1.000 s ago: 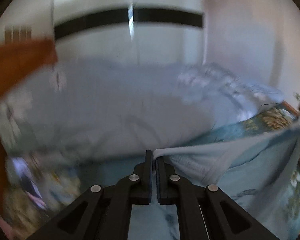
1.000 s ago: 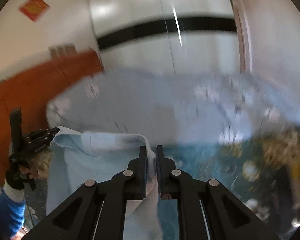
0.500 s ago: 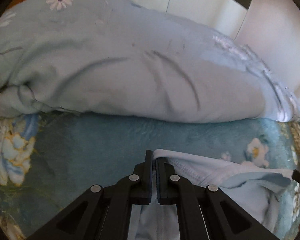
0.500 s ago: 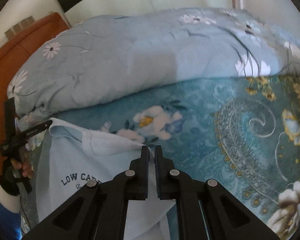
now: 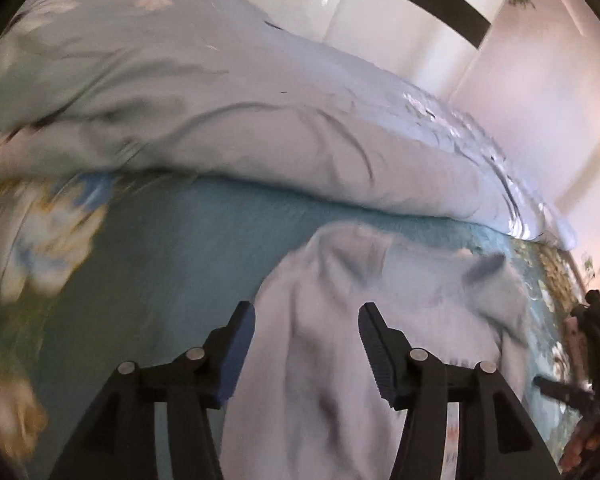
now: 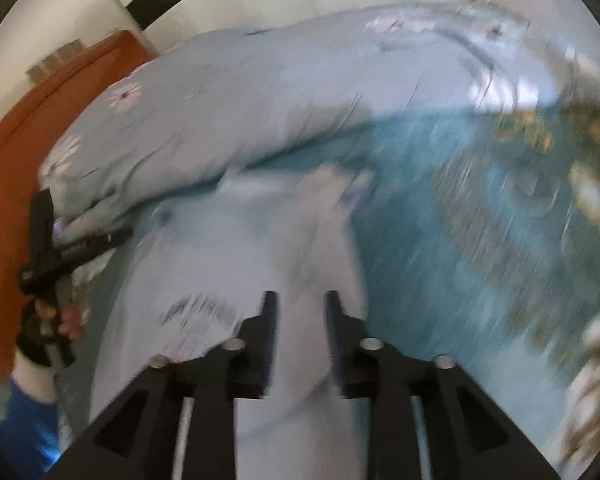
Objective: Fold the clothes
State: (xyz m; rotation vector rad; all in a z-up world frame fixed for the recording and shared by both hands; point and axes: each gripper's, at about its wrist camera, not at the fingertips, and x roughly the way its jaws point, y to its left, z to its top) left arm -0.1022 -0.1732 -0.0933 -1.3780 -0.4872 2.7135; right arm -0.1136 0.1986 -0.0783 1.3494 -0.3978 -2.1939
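Bed surface under me: teal plush blanket with a cream and gold floral print (image 5: 188, 248), and a rolled-up pale blue quilt with white daisies (image 5: 204, 92) lying along its far edge, in front of a white wardrobe with a black band (image 5: 412, 12). Orange-brown wooden headboard (image 6: 32, 128) shows at the left of the right wrist view. Pale blue T-shirt with dark lettering (image 5: 380, 320) lies rumpled on the blanket, just in front of the quilt; the lettering is too smeared to read. My left gripper (image 5: 307, 314) has its jaws spread wide, nothing clamped, with shirt fabric lying in the gap and below it. My right gripper (image 6: 298, 300) is also parted, a narrower gap, with a bunched ridge of the shirt (image 6: 320, 232) running up between the fingers; cannot tell if the pads touch the cloth. Right wrist view also catches my left hand (image 6: 56, 316) on the left gripper's handle at the shirt's left edge, blue sleeve (image 6: 28, 420) below it. Both views are motion-blurred, the right side of the blanket worst.
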